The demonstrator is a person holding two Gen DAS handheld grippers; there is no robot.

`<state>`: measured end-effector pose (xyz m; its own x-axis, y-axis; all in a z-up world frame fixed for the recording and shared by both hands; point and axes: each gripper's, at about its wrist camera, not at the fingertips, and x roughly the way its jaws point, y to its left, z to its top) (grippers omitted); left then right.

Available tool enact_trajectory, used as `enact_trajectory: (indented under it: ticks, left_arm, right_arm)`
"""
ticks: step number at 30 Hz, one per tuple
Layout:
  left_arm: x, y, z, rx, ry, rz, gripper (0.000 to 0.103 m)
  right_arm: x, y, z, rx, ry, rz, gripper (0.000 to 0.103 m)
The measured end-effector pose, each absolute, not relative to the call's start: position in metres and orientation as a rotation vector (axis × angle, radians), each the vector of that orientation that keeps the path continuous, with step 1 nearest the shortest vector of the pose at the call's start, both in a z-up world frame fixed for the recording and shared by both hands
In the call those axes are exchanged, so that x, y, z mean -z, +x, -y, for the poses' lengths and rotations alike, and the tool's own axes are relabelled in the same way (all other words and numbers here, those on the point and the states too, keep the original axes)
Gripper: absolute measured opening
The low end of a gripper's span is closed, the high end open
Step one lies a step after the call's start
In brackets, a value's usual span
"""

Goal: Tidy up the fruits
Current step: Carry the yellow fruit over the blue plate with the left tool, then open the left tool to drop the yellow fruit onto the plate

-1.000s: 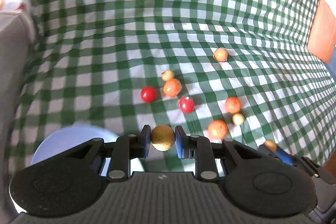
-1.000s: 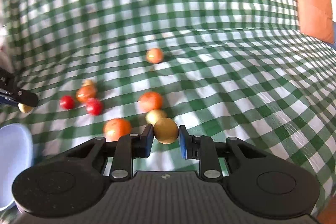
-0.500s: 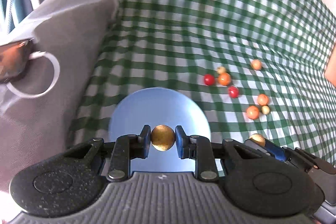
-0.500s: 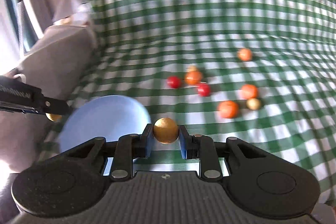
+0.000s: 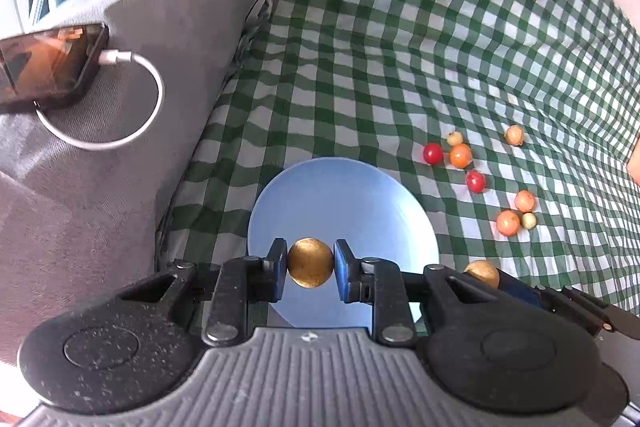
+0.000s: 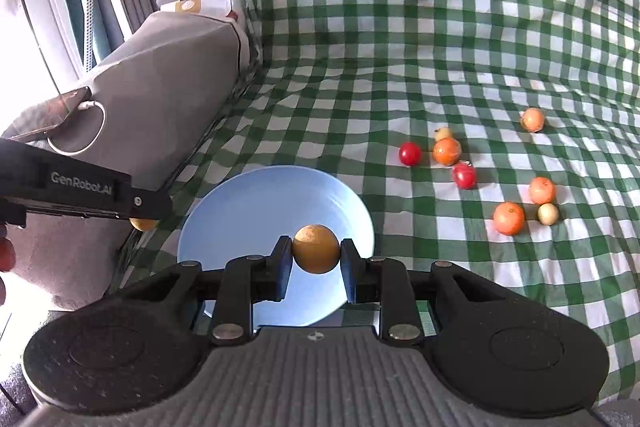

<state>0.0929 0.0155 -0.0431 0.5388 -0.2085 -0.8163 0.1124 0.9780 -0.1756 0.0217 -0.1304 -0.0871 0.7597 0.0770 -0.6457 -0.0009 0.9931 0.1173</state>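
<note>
My left gripper (image 5: 310, 269) is shut on a golden-brown round fruit (image 5: 310, 263) and holds it over the near part of a light blue plate (image 5: 340, 195). My right gripper (image 6: 315, 255) is shut on a second golden fruit (image 6: 316, 248) over the same plate (image 6: 248, 203). The right gripper's fruit also shows in the left wrist view (image 5: 483, 271). The plate holds nothing. Several loose fruits lie on the cloth to the right: red ones (image 6: 410, 153), orange ones (image 6: 508, 218) and small pale ones (image 6: 547, 214).
A green-and-white checked cloth (image 6: 440, 27) covers the surface. A grey cushion (image 5: 120, 107) lies left of the plate, with a phone (image 5: 44, 67) and white charging cable (image 5: 120, 131) on it. A window is at far left.
Both grippers have swung left from the loose fruits to above the blue plate, each still holding its golden fruit. The cushion and phone have come into view.
</note>
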Motion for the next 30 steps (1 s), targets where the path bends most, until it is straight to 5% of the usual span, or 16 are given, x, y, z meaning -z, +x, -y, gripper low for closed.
enact_trajectory:
  ticks: [26, 29, 30]
  left_arm:
    - [0.11, 0.144, 0.002, 0.158, -0.006, -1.09, 0.029]
    - [0.106, 0.145, 0.004, 0.161, 0.015, -1.06, 0.07]
    - [0.103, 0.144, 0.004, 0.151, 0.017, -1.044, 0.093]
  right_arm:
    - [0.139, 0.075, 0.113, -0.105, -0.013, -0.835, 0.027]
    - [0.138, 0.079, 0.114, -0.105, -0.014, -0.835, 0.028]
    - [0.137, 0.08, 0.114, -0.114, -0.012, -0.84, 0.038]
